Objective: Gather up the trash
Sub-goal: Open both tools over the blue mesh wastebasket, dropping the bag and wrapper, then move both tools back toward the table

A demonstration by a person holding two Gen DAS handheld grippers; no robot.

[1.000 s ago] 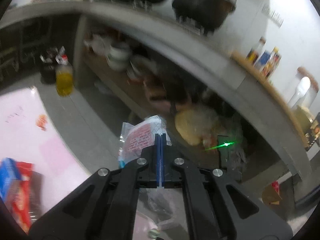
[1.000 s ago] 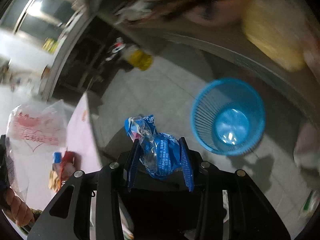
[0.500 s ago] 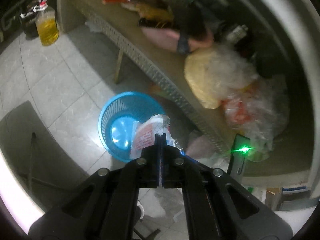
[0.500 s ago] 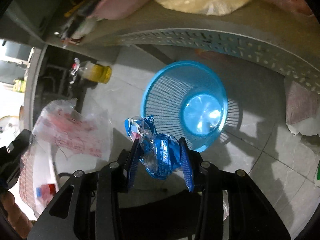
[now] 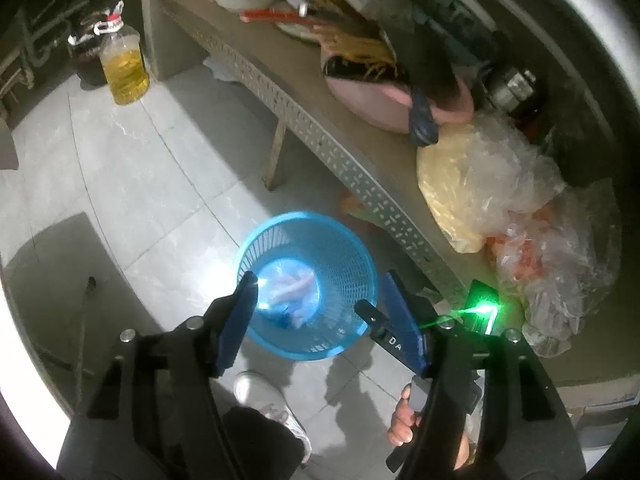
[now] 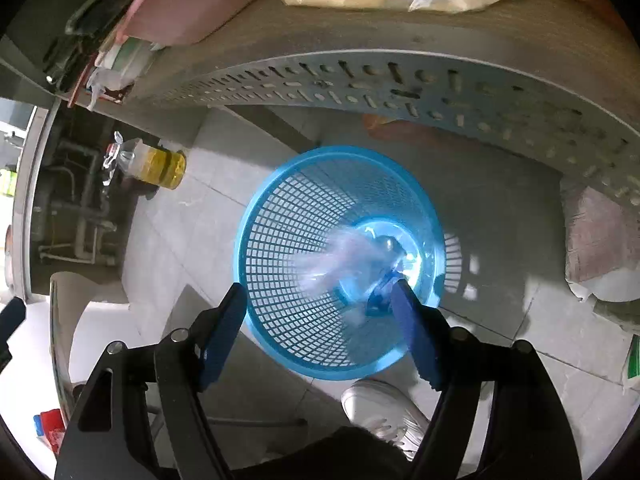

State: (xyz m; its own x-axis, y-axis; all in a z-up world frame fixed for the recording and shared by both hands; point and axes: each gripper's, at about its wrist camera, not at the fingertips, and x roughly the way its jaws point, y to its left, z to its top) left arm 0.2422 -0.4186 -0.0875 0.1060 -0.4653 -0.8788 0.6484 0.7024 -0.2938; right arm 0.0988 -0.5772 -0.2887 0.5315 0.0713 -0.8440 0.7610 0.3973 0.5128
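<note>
Left claw (image 5: 318,296) and right claw (image 6: 318,306) both opening, nothing between the jaws, blue bin (image 6: 280,216) mid-frame on the floor, wrappers (image 6: 340,260) blurred inside it.

Wrappers (image 6: 340,264) in the basket (image 6: 280,216) are motion-blurred.

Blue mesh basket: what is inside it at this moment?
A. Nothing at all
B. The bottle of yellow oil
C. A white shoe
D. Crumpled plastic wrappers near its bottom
D: in both wrist views pale, crumpled plastic wrappers lie near the bottom of the blue mesh basket, while the oil bottle stands apart on the floor and the white shoe is outside the basket.
</note>
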